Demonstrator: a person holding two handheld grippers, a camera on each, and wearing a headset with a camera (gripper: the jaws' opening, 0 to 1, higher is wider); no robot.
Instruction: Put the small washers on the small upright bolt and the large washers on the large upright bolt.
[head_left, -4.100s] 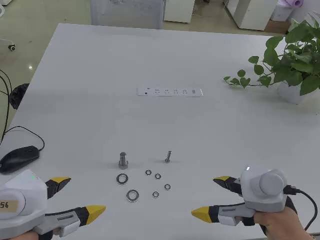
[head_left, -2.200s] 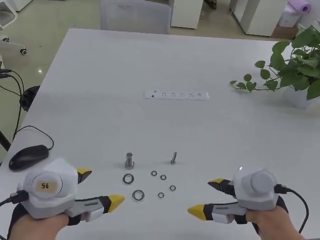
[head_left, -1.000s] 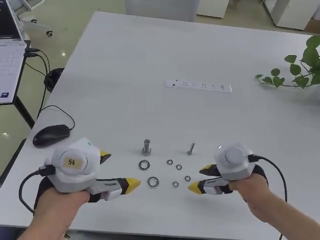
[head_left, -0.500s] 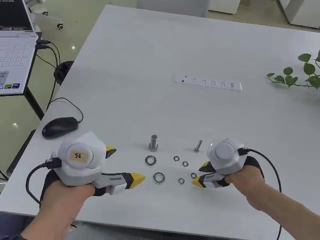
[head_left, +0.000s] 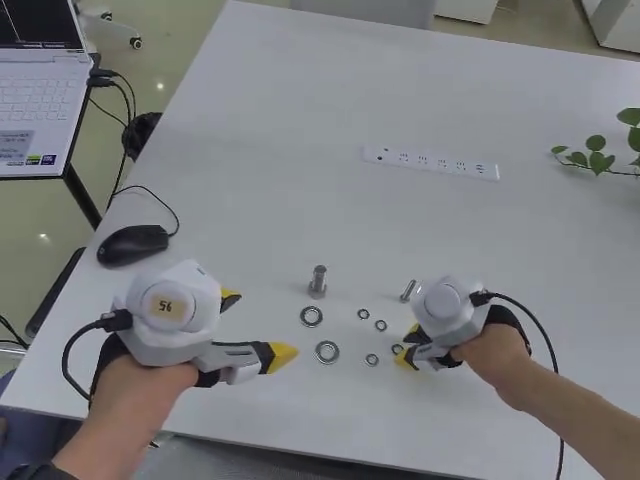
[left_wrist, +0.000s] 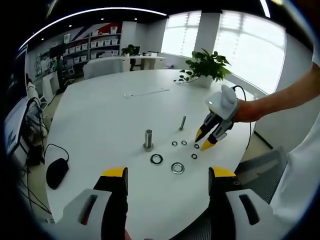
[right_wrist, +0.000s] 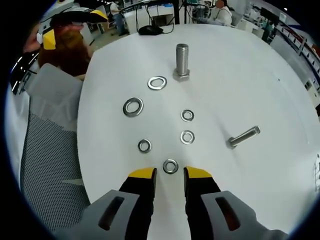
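Small washer on the white table, just ahead of the narrowly parted right tongs

Head view overhead; gripper views low, sharing washers.

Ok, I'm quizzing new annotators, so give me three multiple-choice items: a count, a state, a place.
1. Large washers on the table: A one, B two, C four.
2. Left gripper: A open, B shut on a washer, C shut, empty.
3. Small washer nearest the right gripper: A under a large washer, B held by the left gripper, C just ahead of its fingertips.
B, two big rings lie near the large bolt; A, a wide gap between its fingers; C, it lies on the table off the yellow tips.
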